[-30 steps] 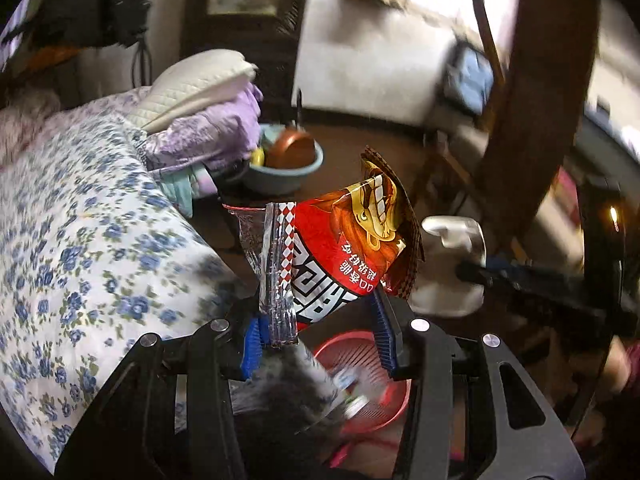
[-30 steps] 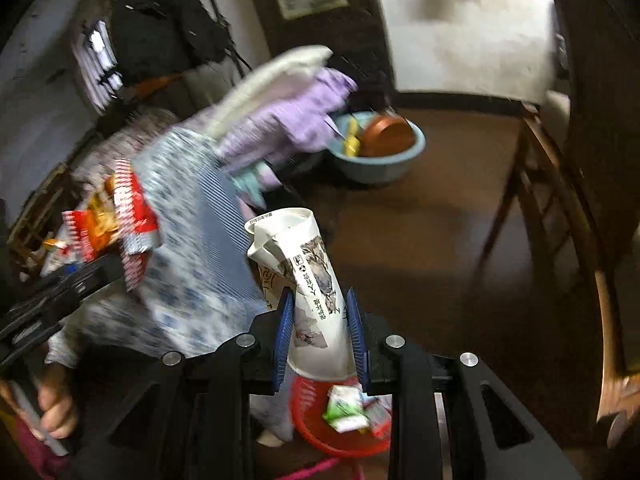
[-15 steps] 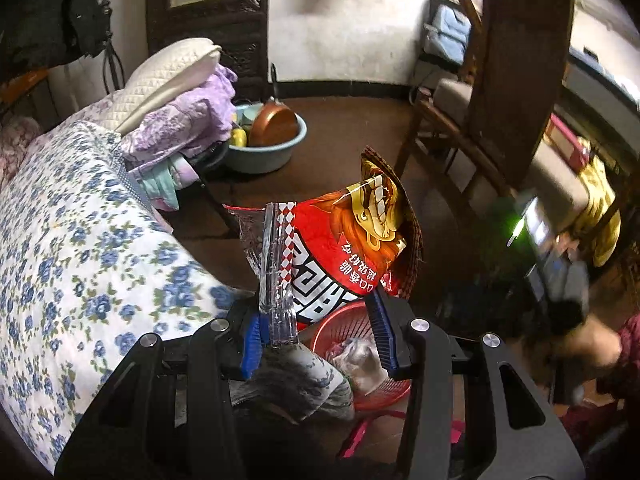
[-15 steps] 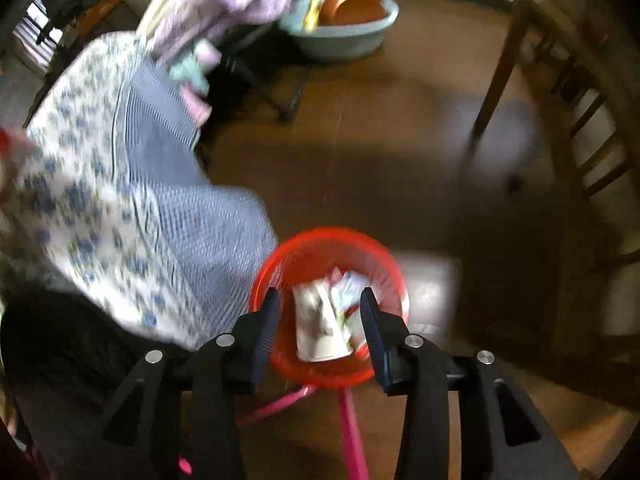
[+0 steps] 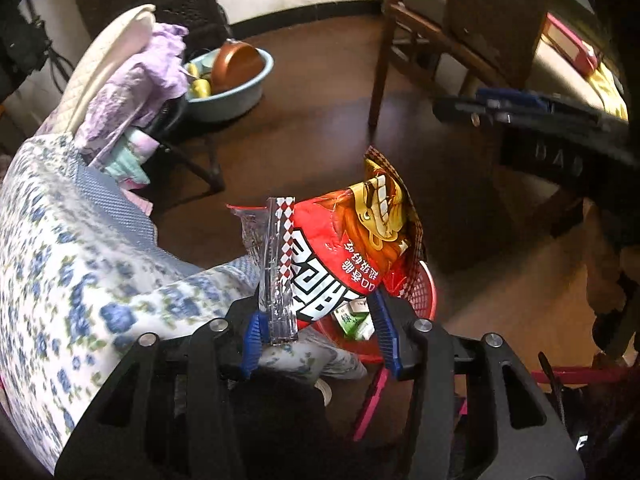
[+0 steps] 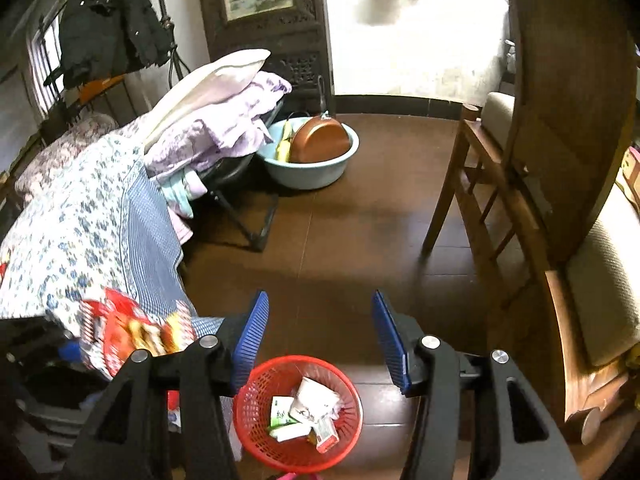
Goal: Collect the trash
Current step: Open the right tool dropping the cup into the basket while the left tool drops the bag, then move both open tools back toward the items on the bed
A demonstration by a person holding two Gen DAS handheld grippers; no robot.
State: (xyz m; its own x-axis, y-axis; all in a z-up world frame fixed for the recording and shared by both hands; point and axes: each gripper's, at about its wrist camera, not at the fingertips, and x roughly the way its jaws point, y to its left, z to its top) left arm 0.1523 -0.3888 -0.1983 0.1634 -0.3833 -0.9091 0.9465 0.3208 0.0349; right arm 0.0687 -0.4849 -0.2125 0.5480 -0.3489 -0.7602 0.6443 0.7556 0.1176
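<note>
My left gripper is shut on a red snack bag and holds it upright just above the red mesh trash basket. The bag also shows at the lower left of the right wrist view. My right gripper is open and empty, above the red basket on the floor. The basket holds a crumpled white paper cup and small green-and-white cartons.
A bed with a blue floral quilt and piled pillows lies at the left. A blue basin with a copper pan sits on the dark floor beyond. A wooden chair stands at the right. My right gripper shows in the left wrist view.
My right gripper opened and dropped the white paper cup into the red basket, then lifted away. My left gripper carried the snack bag over the basket.
</note>
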